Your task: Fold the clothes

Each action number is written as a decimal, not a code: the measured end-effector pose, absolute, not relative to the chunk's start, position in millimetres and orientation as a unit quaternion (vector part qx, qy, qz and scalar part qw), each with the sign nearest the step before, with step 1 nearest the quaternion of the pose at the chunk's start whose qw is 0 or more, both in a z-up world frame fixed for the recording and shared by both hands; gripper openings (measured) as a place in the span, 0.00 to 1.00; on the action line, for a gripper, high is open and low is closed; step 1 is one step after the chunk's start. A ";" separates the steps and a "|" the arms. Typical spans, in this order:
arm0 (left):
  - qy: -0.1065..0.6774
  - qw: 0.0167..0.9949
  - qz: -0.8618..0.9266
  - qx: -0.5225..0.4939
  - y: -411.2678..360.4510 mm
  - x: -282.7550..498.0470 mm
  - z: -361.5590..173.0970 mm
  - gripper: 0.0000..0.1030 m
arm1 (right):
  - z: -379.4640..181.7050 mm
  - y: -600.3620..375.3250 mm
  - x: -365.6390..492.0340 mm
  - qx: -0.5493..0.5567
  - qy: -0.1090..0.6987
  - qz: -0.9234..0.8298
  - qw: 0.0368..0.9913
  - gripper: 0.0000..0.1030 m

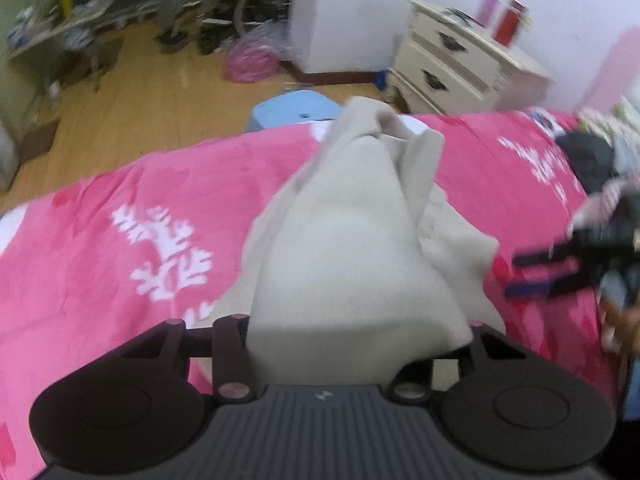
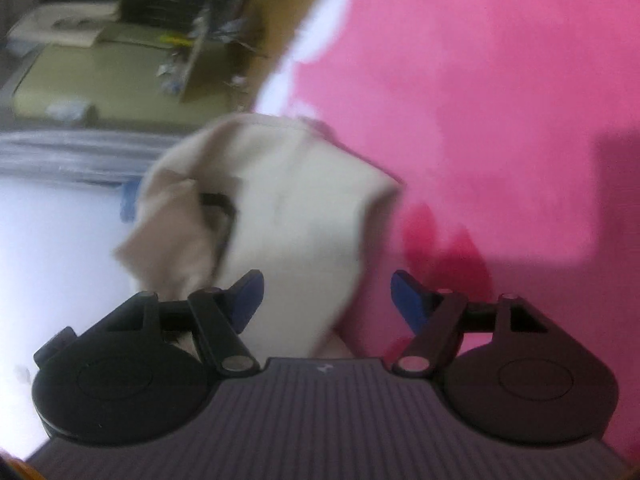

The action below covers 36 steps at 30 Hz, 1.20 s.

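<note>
A cream garment (image 1: 352, 240) lies bunched on the pink blanket (image 1: 100, 208) and rises in a tent shape to my left gripper (image 1: 360, 316). The cloth fills the space between its jaws and hides the fingertips; the gripper looks shut on it. In the right wrist view the same cream garment (image 2: 288, 200) hangs raised ahead, with a dark finger showing in its folds. My right gripper (image 2: 328, 296) stands open, its blue pads (image 2: 248, 296) apart and pressing on nothing, with the cloth's edge reaching between them. From the left wrist view the right gripper (image 1: 516, 276) sits just right of the garment.
A cream nightstand (image 1: 452, 60) stands beyond the bed at the right, a blue stool (image 1: 296, 108) at the bed's far edge. Dark clothes (image 1: 588, 160) lie piled at the right on the blanket. A pink bag (image 1: 248, 62) and clutter sit on the wooden floor.
</note>
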<state>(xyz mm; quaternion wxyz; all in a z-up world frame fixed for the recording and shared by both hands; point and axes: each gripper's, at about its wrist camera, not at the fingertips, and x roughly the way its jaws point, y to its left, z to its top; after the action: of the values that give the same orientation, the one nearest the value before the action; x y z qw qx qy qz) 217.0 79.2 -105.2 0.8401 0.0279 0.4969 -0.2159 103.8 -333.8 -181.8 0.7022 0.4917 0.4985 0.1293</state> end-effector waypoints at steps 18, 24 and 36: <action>0.480 0.862 -0.162 -0.001 116.2 198.9 -84.0 0.28 | -165.7 -297.7 128.5 0.470 0.399 0.243 0.749 0.03; 0.445 0.874 -0.196 0.016 100.1 177.2 -57.3 0.24 | -117.9 -305.1 110.5 0.439 0.339 0.292 0.779 0.03; 0.414 0.859 -0.295 -0.061 86.7 161.8 -5.3 0.24 | -1.6 -346.1 57.9 0.371 0.252 0.316 0.836 0.03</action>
<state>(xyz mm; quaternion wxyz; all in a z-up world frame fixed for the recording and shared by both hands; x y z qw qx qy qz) 161.8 86.7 -5.3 0.8590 -0.0608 0.4138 -0.2953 57.9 -346.1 -1.6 0.8362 0.3707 0.2518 0.3162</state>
